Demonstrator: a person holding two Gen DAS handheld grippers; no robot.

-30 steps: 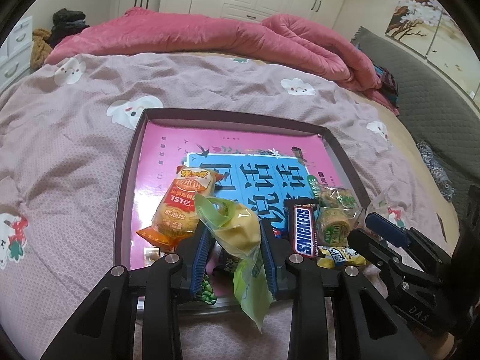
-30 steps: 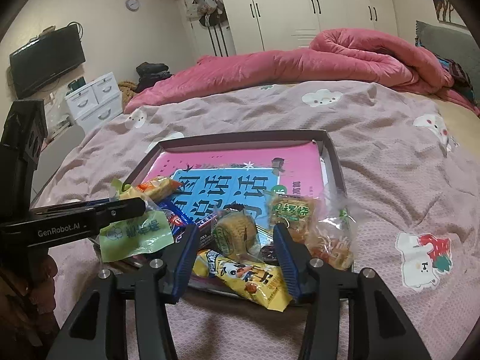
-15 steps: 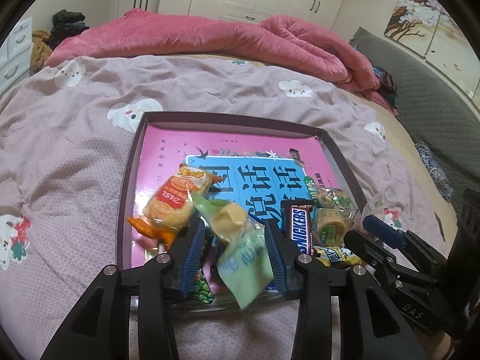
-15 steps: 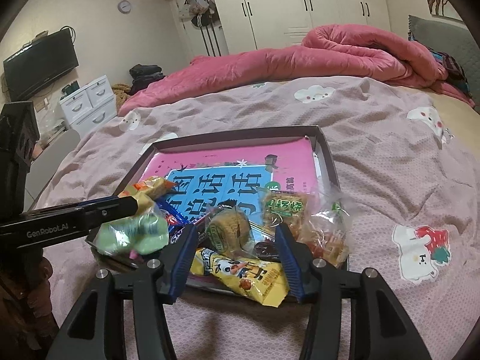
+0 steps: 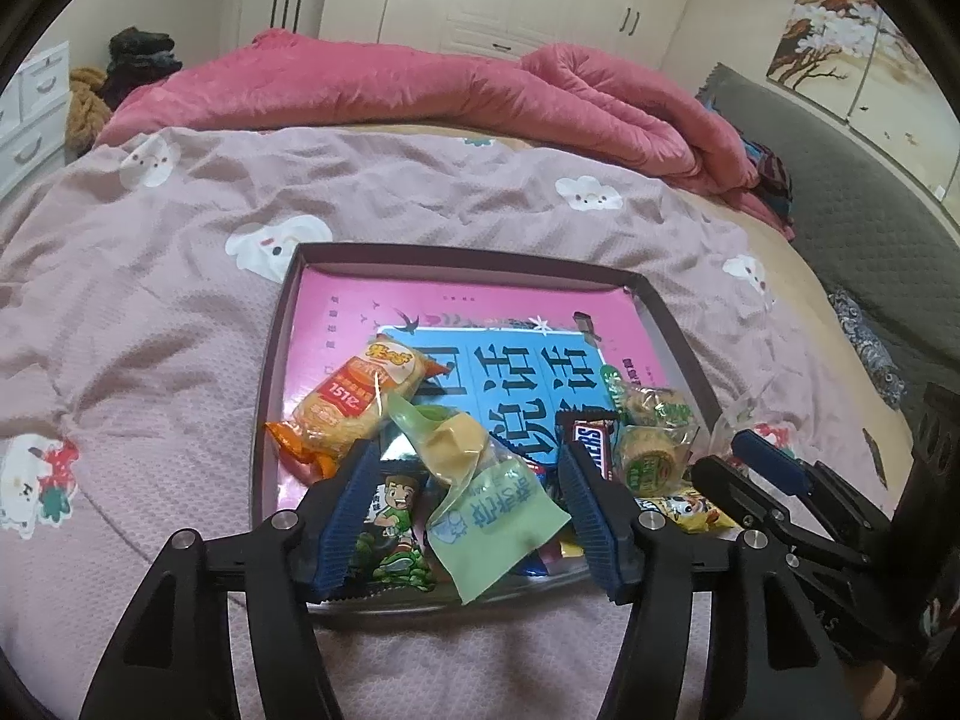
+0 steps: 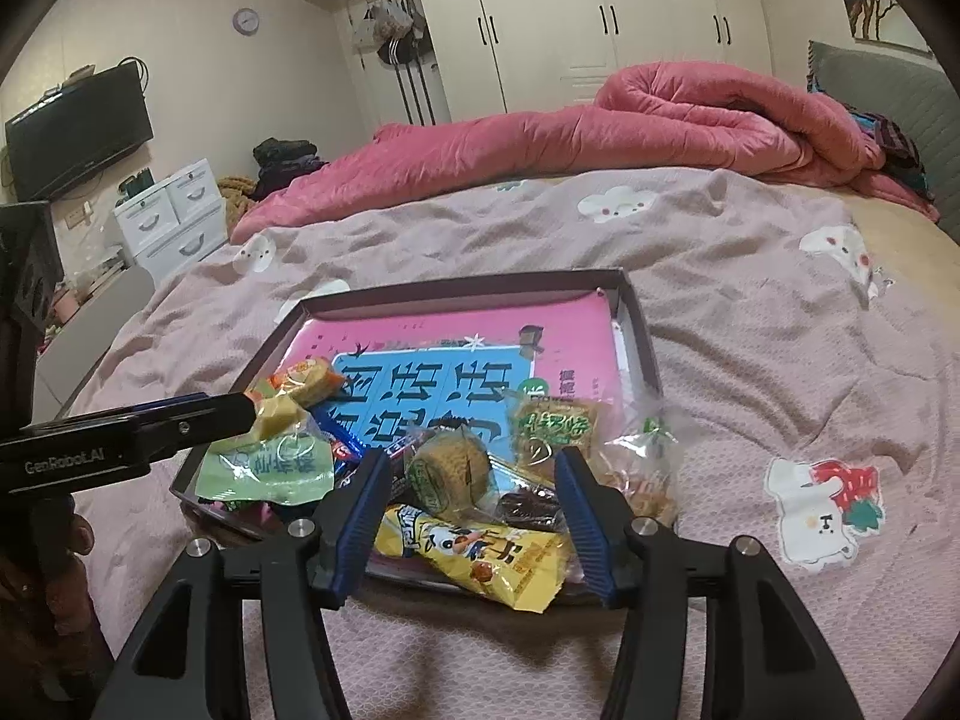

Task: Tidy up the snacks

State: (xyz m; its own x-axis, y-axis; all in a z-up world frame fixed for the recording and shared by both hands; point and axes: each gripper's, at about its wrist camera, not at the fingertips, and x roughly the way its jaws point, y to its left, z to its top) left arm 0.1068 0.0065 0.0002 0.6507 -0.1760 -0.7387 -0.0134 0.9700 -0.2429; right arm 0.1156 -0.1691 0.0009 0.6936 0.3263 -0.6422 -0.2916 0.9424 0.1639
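Now, left gripper (image 5: 468, 507) fingers parted, green packet (image 5: 498, 516) loose

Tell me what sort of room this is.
A bedroom, most likely: the snack tray sits on a bed with a rumpled pink quilt, white wardrobes line the far wall, and a television hangs beside them.

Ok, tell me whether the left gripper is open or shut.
Open. The left gripper has just been opening; its pads stand clear of the green snack packet lying between them.
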